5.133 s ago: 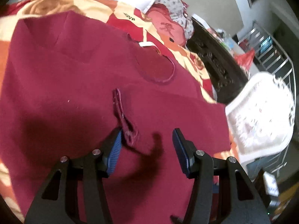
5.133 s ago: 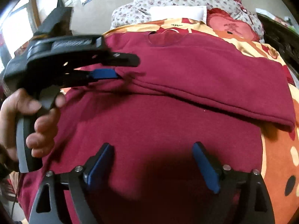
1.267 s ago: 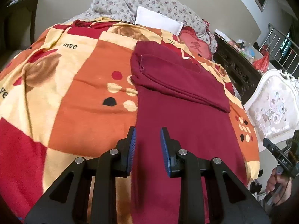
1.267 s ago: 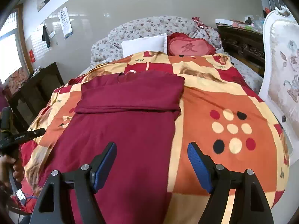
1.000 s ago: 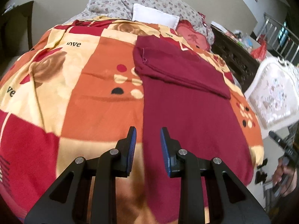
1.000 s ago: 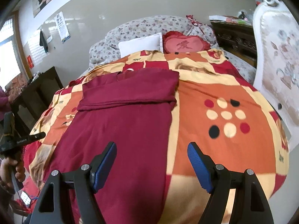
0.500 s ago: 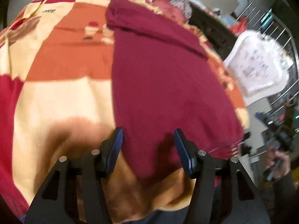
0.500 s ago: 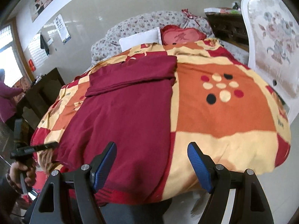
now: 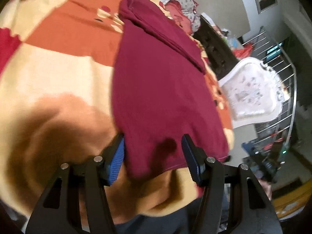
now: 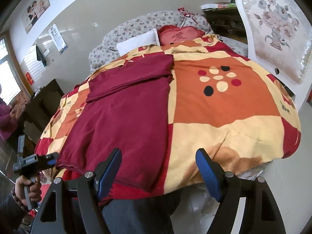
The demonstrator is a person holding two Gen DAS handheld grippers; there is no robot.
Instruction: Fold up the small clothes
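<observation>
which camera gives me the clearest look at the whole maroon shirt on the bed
The right wrist view: the maroon shirt lies there sharp and whole, from bottom hem to the folded part near the pillows. The left wrist view is motion-blurred and close, showing mainly one bottom corner between the fingers of the open left claw.

Daylight from the bright window (image 10: 7, 78) far to the left of the right gripper; sharp, evenly lit view. The left wrist view is motion-blurred, with dark shadow on the orange-and-cream patterned blanket (image 9: 58, 105) beside its fingers. Fisheye edges bend and darken.
</observation>
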